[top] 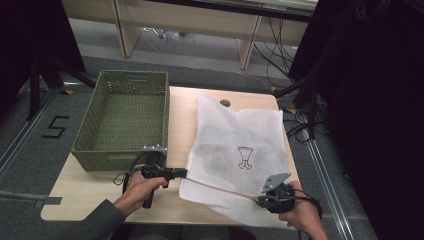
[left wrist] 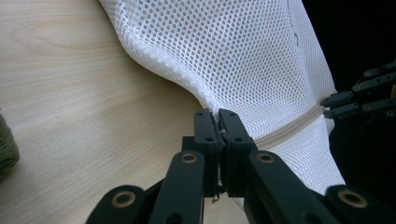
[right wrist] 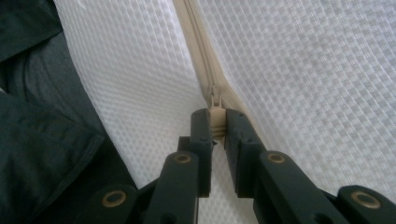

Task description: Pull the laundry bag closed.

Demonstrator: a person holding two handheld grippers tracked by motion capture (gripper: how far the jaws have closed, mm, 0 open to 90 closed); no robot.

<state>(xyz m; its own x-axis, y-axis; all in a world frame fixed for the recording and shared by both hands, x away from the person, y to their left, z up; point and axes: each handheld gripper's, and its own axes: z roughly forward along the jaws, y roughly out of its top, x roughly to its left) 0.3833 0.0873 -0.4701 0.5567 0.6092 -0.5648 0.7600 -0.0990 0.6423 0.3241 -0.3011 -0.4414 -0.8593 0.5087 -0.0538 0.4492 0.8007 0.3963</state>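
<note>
Beige zipper pull (right wrist: 215, 122) is pinched by the right gripper (right wrist: 215, 126) at the near edge of the white mesh bag (top: 235, 145), which is spread on the worktop (top: 95, 192) beside a green basket (top: 125, 117). Its left corner is clamped by the left gripper (left wrist: 218, 122).

A light wooden table (top: 180, 107) stood on grey carpet (top: 30, 165) marked with a black "5" (top: 54, 127). Beyond it were pale wooden furniture legs (top: 127, 35) and loose cables (top: 274, 47). Dark drapes, perhaps curtains (top: 370, 100), closed off the right side.
</note>
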